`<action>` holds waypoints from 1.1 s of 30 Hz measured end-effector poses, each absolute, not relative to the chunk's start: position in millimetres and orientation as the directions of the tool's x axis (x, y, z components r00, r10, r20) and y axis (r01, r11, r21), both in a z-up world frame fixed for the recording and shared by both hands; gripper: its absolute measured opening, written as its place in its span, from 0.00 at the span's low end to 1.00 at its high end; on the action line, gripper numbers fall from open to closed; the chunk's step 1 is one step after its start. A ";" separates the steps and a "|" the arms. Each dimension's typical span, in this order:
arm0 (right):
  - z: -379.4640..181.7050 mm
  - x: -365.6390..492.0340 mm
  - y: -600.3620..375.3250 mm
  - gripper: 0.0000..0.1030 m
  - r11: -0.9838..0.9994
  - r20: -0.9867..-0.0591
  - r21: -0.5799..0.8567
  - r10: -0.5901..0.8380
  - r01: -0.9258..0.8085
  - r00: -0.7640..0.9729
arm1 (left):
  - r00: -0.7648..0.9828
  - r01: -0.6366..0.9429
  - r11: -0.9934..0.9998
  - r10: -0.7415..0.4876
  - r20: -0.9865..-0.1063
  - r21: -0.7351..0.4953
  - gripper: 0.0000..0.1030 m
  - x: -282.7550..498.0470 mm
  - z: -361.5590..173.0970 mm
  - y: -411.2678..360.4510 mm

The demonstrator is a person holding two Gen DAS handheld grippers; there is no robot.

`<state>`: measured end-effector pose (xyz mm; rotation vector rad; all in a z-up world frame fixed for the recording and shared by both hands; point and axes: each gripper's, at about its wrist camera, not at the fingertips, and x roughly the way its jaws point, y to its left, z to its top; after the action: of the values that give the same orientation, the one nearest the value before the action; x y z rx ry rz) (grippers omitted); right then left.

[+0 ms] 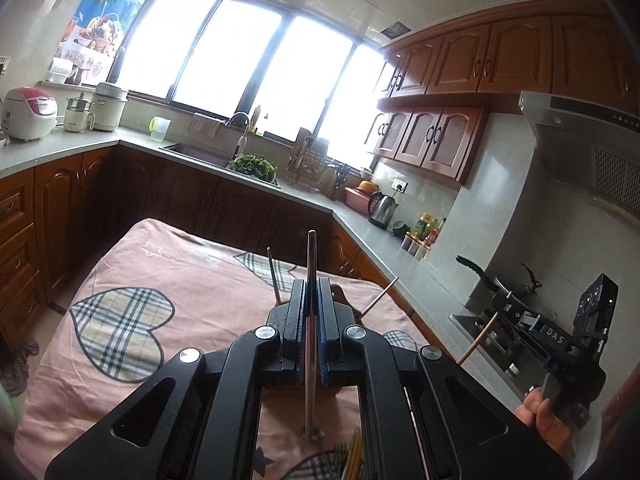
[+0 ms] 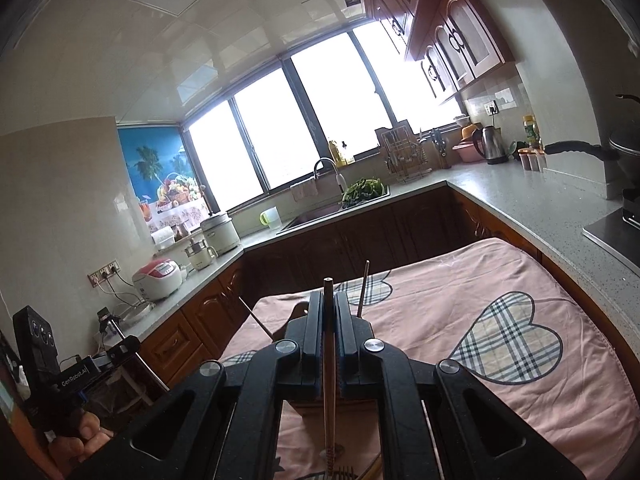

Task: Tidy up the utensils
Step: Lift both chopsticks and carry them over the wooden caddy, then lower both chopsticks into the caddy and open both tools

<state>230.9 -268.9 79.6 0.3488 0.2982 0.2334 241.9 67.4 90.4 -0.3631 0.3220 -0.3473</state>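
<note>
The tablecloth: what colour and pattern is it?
Pink tablecloth with plaid hearts outlined in black; the right wrist view shows it best.

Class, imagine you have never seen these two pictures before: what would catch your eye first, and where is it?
Front and centre, each tool, left tool and right tool, is clamped on a chopstick. Beneath lies a pink cloth with plaid hearts. Behind, bright windows glare above the sink.

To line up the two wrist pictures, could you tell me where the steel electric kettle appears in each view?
Left wrist view: the kettle stands right of centre, on the counter beyond the pink-covered table.
Right wrist view: the kettle stands upper right, on the far counter under the cabinets.
Shared landmark: the sink faucet below the window.
</note>
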 end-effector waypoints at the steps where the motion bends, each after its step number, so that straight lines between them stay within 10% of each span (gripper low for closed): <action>1: 83.1 237.0 -268.3 0.05 0.913 -0.237 0.368 0.275 -0.176 0.932 | 0.895 0.272 0.875 -0.382 -0.228 -0.400 0.04 247.3 93.8 67.1; 14: 114.2 315.9 -274.4 0.05 0.912 -0.137 0.373 0.235 -0.170 0.962 | 0.940 0.231 0.895 -0.306 -0.148 -0.382 0.04 324.9 115.3 54.1; 33: 5.8 378.7 -269.7 0.05 0.899 -0.306 0.425 0.248 -0.101 0.919 | 0.905 0.191 0.910 -0.308 -0.292 -0.368 0.04 384.4 18.2 24.7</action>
<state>378.7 -269.7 5.8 0.4154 0.3640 0.1852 384.4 24.7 18.2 -0.3399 0.3536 -0.2627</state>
